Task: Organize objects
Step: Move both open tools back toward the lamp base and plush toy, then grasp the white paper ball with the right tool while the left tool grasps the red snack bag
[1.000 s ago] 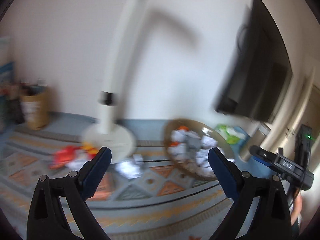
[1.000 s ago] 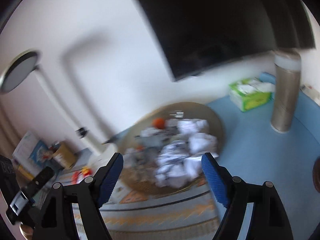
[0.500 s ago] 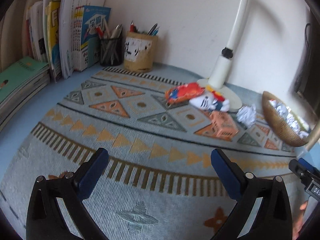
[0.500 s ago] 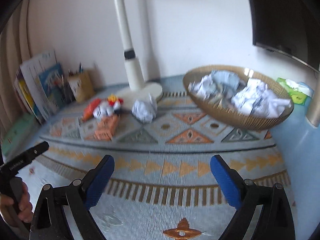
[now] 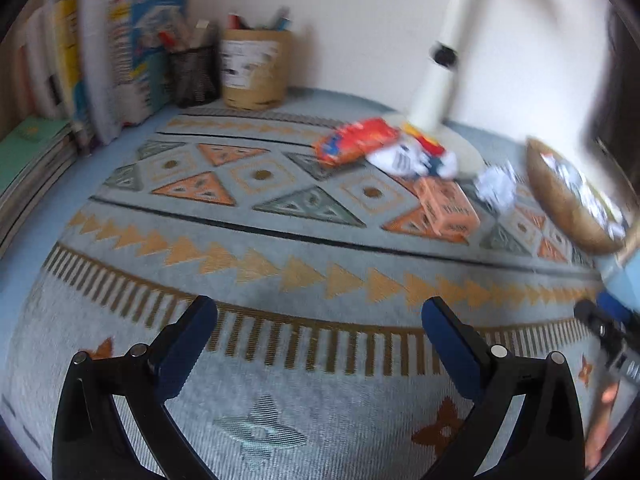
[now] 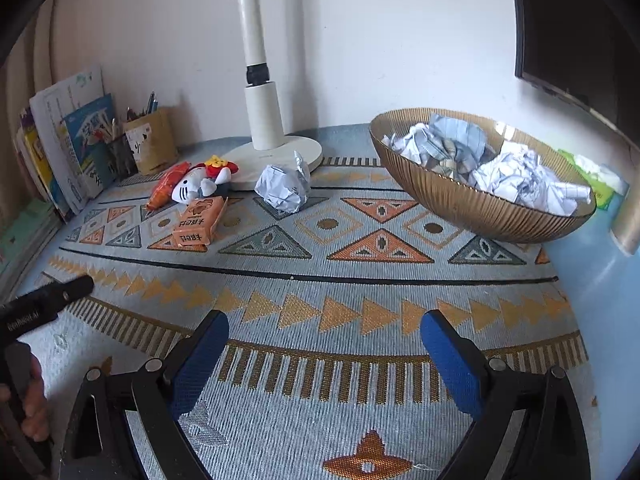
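Crumpled paper ball at 12 o'clock looks light and soft, so the right gripper, jaws apart and empty, should pinch its middle.

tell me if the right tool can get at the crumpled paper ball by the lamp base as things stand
Probably yes. The right tool is open and empty, and only bare rug lies between it and the paper ball. The orange box sits off to one side, the bowl to the other.

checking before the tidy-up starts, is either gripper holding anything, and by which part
Nothing is held. The left gripper and right gripper both stand open over the patterned mat, with nothing between their pads.
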Available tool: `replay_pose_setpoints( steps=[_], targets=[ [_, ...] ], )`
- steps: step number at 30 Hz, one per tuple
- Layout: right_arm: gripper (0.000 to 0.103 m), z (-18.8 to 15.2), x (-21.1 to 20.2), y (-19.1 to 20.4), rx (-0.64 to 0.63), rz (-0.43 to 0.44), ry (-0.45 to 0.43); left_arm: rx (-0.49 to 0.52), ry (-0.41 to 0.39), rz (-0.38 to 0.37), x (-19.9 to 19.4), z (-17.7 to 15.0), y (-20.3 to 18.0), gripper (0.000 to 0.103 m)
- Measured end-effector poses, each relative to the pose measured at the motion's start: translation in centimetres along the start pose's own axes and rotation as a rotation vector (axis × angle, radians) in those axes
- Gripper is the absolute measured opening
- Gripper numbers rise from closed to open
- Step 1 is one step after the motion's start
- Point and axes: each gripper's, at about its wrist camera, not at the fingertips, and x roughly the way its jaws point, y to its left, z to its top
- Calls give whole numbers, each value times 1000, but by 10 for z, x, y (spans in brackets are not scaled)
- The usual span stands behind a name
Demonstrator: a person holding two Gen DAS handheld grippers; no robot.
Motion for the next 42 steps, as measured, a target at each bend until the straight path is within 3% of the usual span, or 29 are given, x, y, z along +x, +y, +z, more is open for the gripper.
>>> replay_pose_setpoints(
  steps=[4, 9, 12, 15, 18, 20, 23, 24, 25, 27, 29, 31, 36, 40, 42],
  targets=[
    [96, 16, 14, 0, 11, 106, 101, 191, -12, -7, 1, 22, -4, 102],
    [96, 64, 53, 12, 0, 123, 145, 331, -75, -39, 30, 83, -2, 102],
    [96, 82, 84, 16, 37, 112, 122, 355, 3, -163, 73, 115, 1, 102],
    [91, 92, 112, 15, 114, 123, 112, 470, 75, -197, 108, 131, -8, 102],
    [84, 102, 130, 20, 86, 152, 126, 550, 107, -275, 129, 139, -14, 100],
    [75, 104, 138, 21, 78, 195, 144, 556, 145, -359, 136, 142, -13, 96],
    [67, 105, 140, 20, 87, 199, 136, 571, 149, -400, 135, 139, -11, 84],
    [64, 105, 140, 19, 90, 202, 133, 572, 147, -400, 133, 138, -10, 77],
    [54, 105, 140, 19, 92, 200, 126, 576, 144, -403, 131, 137, -9, 66],
    [51, 105, 139, 19, 90, 209, 119, 551, 139, -416, 124, 135, -4, 48],
    [49, 104, 136, 20, 78, 219, 104, 489, 133, -414, 120, 134, 5, 42],
    [48, 103, 132, 24, 63, 207, 82, 437, 107, -417, 112, 132, 11, 30],
    [48, 97, 107, 24, 61, 213, 46, 345, 61, -354, 67, 112, 14, 29],
    [48, 85, 54, 17, 47, 253, 14, 280, 52, -271, 18, 86, 11, 29],
    [48, 72, 23, 9, 28, 243, -9, 238, 90, -234, -1, 64, 10, 29]
  ],
)
